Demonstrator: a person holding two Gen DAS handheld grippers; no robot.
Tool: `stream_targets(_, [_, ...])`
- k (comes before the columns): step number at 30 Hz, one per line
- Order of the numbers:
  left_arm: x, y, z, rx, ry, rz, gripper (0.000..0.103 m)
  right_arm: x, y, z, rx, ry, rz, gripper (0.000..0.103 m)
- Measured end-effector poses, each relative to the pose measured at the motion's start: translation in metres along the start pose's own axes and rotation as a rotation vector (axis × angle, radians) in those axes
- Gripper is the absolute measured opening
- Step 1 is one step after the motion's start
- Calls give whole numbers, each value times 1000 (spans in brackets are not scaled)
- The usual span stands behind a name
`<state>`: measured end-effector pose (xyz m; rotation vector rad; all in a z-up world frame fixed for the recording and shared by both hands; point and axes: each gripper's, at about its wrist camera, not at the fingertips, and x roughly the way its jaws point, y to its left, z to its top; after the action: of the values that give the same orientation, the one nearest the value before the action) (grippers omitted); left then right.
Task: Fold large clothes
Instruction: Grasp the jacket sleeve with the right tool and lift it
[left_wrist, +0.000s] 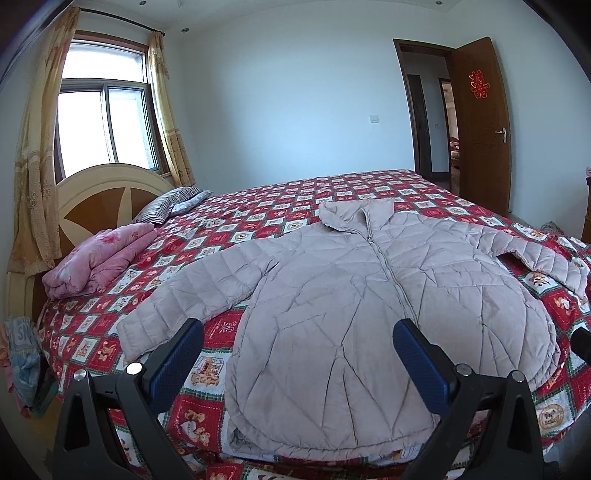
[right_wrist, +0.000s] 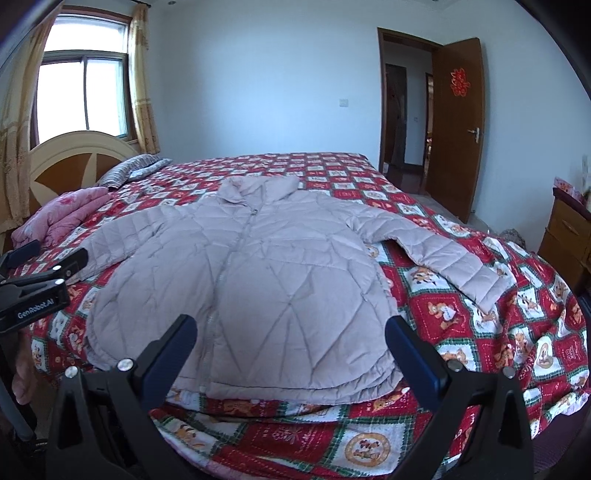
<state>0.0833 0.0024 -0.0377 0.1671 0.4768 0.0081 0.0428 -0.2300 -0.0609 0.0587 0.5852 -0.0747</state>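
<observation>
A pale lilac quilted jacket (left_wrist: 351, 288) lies flat and zipped on the bed, collar toward the far side, both sleeves spread out; the same jacket (right_wrist: 266, 273) fills the middle of the right wrist view. My left gripper (left_wrist: 299, 332) hovers open above the jacket's hem near its left side, nothing between its blue pads. My right gripper (right_wrist: 291, 328) is open too, held over the hem's right half. The left gripper (right_wrist: 33, 266) also shows at the left edge of the right wrist view. The right sleeve (right_wrist: 443, 258) bends down toward the bed's edge.
The bed carries a red checked quilt (left_wrist: 258, 206) with cartoon squares. A folded pink blanket (left_wrist: 92, 258) and a striped pillow (left_wrist: 170, 205) lie by the headboard (left_wrist: 99, 195). A wooden door (right_wrist: 458, 122) stands open at the back right, a cabinet (right_wrist: 569, 229) at the right.
</observation>
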Motion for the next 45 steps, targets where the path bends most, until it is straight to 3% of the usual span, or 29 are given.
stream_targets(5, [55, -9, 10, 0, 31, 9, 102, 47, -59, -1, 92, 76, -122, 103])
stream_targets(14, [154, -27, 37, 23, 61, 45, 102, 108, -196, 7, 378, 189, -320, 86])
stream_targets(23, [237, -28, 47, 24, 142, 116, 102, 139, -278, 4, 596, 240, -389, 80])
stream_targets(26, [255, -23, 49, 29, 147, 153, 102, 146, -284, 2, 625, 253, -365, 73])
stream_targets(28, [268, -19, 50, 30, 165, 167, 102, 149, -281, 4, 618, 245, -339, 56])
stream_targets(29, [274, -16, 50, 24, 178, 169, 102, 151, -279, 6, 600, 247, -344, 53])
stream_targets(31, [286, -10, 50, 9, 207, 174, 102, 158, -277, 8, 565, 255, -345, 31])
stream_targets(33, [296, -1, 51, -14, 231, 173, 102, 162, -277, 13, 541, 261, -324, 17])
stream_targets(39, [304, 19, 57, -52, 240, 182, 102, 150, -275, 43, 479, 213, -388, 12])
stream_targets(45, [312, 40, 64, -91, 245, 183, 102, 140, -231, 99, 305, 103, -398, 12])
